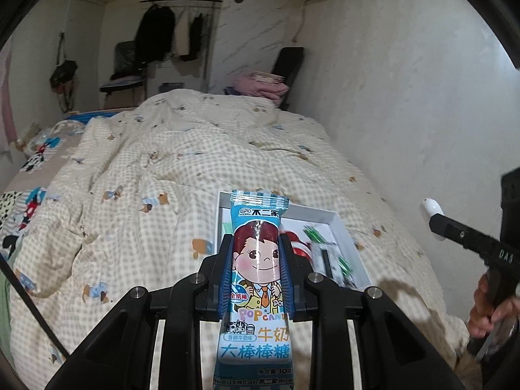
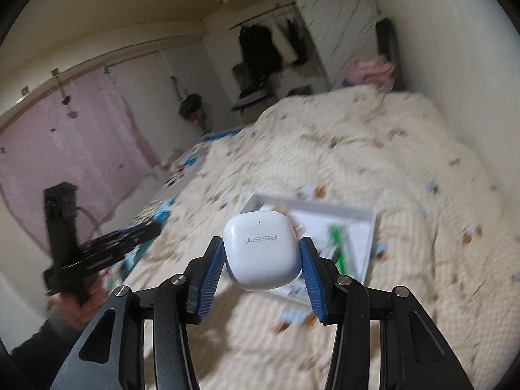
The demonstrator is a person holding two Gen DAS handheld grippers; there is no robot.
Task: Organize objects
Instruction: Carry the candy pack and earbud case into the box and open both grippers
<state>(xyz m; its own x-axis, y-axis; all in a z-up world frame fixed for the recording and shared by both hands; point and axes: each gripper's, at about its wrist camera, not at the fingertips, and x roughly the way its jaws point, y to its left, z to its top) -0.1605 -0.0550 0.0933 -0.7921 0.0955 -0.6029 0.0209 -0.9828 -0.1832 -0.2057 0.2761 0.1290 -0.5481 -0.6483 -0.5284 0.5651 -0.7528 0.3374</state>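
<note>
The left gripper [image 1: 256,260] clamps a lollipop packet [image 1: 256,279]; the right gripper [image 2: 261,260] grips a white earbud case [image 2: 261,250], tray [image 2: 364,214] at one o'clock.

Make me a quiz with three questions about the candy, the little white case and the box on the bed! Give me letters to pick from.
1. Where does the white tray lie?
A. on the checked bedcover
B. on a chair
C. on the floor

2. What colour are the pads that squeeze the earbud case?
A. red
B. blue
C. yellow

3. What is the left gripper doing?
A. standing open and empty
B. pinching a spoon
C. pinching the lollipop packet

Answers:
1 A, the tray rests on the bedcover.
2 B, the right gripper has blue ribbed pads on both sides of the case.
3 C, its pads press the packet's two edges.
</note>
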